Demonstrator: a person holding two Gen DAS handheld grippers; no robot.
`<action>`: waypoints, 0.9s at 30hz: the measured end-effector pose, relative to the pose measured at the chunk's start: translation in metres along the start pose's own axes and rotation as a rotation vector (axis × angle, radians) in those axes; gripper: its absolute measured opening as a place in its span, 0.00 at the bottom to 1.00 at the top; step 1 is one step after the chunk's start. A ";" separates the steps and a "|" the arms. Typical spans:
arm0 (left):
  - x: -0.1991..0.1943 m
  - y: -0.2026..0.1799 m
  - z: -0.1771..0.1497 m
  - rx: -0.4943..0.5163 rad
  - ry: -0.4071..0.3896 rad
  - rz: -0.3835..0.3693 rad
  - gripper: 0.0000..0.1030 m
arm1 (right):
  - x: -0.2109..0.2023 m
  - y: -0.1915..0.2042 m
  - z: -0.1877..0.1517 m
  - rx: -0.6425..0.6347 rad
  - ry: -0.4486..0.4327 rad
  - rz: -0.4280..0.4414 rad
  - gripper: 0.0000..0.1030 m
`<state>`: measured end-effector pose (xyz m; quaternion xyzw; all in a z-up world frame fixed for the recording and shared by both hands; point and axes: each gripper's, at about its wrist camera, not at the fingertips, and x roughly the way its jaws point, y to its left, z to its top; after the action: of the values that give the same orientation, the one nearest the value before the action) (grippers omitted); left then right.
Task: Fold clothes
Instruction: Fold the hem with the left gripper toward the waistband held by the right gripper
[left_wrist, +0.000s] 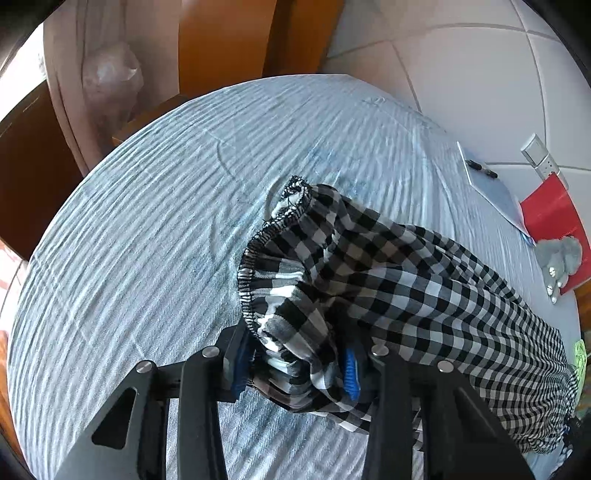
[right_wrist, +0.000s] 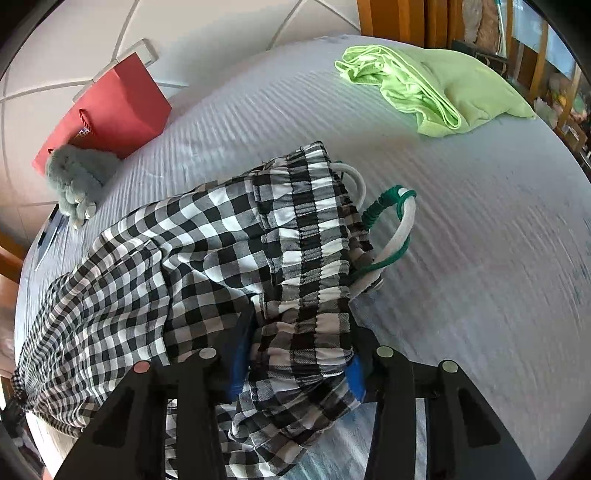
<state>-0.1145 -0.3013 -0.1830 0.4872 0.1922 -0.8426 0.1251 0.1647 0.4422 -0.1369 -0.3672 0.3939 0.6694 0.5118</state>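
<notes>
Striped blue bedding (left_wrist: 147, 229) carries the checked garment (left_wrist: 424, 280), lying crumpled across its middle. Left gripper (left_wrist: 295, 373) and right gripper (right_wrist: 295, 373) each clench bunched cloth, seemingly at its elastic waistband (right_wrist: 317, 236). Beyond lie a green cloth (right_wrist: 443, 88), a grey plush toy (right_wrist: 74, 177) and a red bag (right_wrist: 118, 107).

The checked garment (left_wrist: 424, 266) runs off the left wrist view's lower right edge; its bunched cloth hides both grippers' blue pads (right_wrist: 355, 380).
</notes>
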 end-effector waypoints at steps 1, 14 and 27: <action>0.000 0.000 -0.001 0.003 -0.004 0.000 0.38 | 0.000 -0.001 0.000 0.005 0.000 0.005 0.41; 0.006 -0.001 0.004 0.058 -0.022 0.033 0.28 | 0.004 0.001 0.008 0.015 0.049 0.043 0.28; -0.027 -0.046 0.014 0.225 -0.083 0.040 0.14 | -0.021 0.001 0.011 0.035 -0.060 0.190 0.21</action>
<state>-0.1302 -0.2662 -0.1441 0.4667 0.0813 -0.8756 0.0942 0.1667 0.4440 -0.1131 -0.2992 0.4231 0.7186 0.4638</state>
